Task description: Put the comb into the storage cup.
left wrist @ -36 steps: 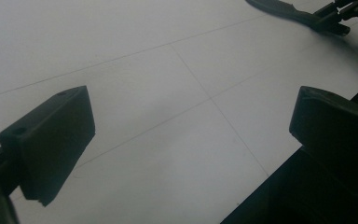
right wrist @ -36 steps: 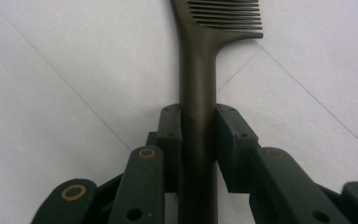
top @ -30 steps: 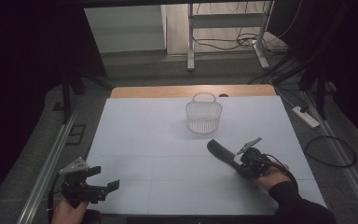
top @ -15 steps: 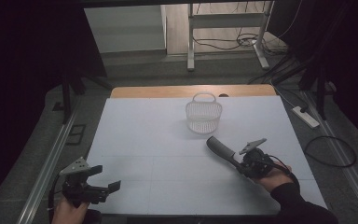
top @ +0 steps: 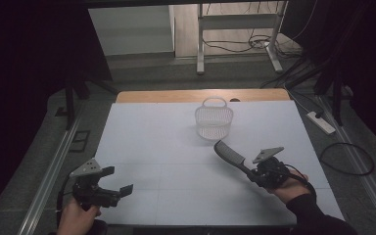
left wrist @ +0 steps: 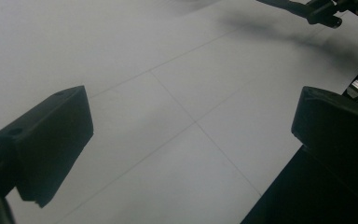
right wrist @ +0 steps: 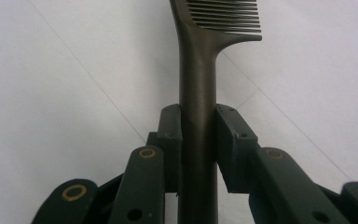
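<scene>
Comb (right wrist: 198,84) handle sits clamped between right gripper (right wrist: 198,126) fingers (right wrist: 170,135)

We see a dark comb (top: 230,155), blackish in the high view and a dull brown-grey on handle and teeth (right wrist: 198,93) in the right gripper view, clamped by the black right gripper (top: 257,172) whose links carry brass-coloured rivet rings. We note the white table (top: 156,132) crossed by thin grey grid lines with a tan wooden strip along its far edge, and on it a white mesh basket (top: 214,120) with a fine see-through lattice. We mark the left gripper (top: 122,189) as black too, each gripper topped by a light grey three-cornered plate, and the sleeve (top: 313,215) at the right as black.
</scene>
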Demonstrator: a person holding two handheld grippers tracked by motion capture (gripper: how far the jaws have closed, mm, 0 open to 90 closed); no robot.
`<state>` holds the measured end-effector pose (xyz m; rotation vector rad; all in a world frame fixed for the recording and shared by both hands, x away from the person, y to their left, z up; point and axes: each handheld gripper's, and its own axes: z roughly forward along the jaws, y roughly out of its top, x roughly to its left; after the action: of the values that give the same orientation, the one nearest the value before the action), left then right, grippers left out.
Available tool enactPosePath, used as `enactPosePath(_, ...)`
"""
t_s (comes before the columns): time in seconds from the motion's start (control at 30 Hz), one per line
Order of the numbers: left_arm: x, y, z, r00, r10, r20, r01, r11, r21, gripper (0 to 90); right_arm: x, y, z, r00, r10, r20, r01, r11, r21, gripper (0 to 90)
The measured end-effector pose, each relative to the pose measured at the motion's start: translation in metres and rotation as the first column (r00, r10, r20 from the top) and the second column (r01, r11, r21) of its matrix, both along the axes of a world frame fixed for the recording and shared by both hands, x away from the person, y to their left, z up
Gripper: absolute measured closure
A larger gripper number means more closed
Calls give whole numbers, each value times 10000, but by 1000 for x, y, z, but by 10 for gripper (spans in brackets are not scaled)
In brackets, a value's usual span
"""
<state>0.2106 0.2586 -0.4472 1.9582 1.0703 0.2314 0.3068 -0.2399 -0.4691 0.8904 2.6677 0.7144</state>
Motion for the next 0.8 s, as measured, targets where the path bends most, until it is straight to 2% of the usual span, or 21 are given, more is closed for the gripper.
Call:
enactPosePath(0.1,4,-4,1,9996,-53,286,51,10000,76,0,-3,0,4,9999,4,142,-6,9999,163,725)
enactPosePath(0.4,22,-19,8,9988,-251,427,242,9995,204,0,-11,2,17,9970,183,749,-227,9981,578,726)
enactPosePath(0.7,38,-35,18,9973,-469,564,465,9989,85,0,-16,3,26,9903,223,1371,-335,9963,797,725)
enactPosePath(0.8,44,-40,21,9968,-561,563,563,9984,-27,0,-17,3,28,9892,222,1451,-352,9955,874,726)
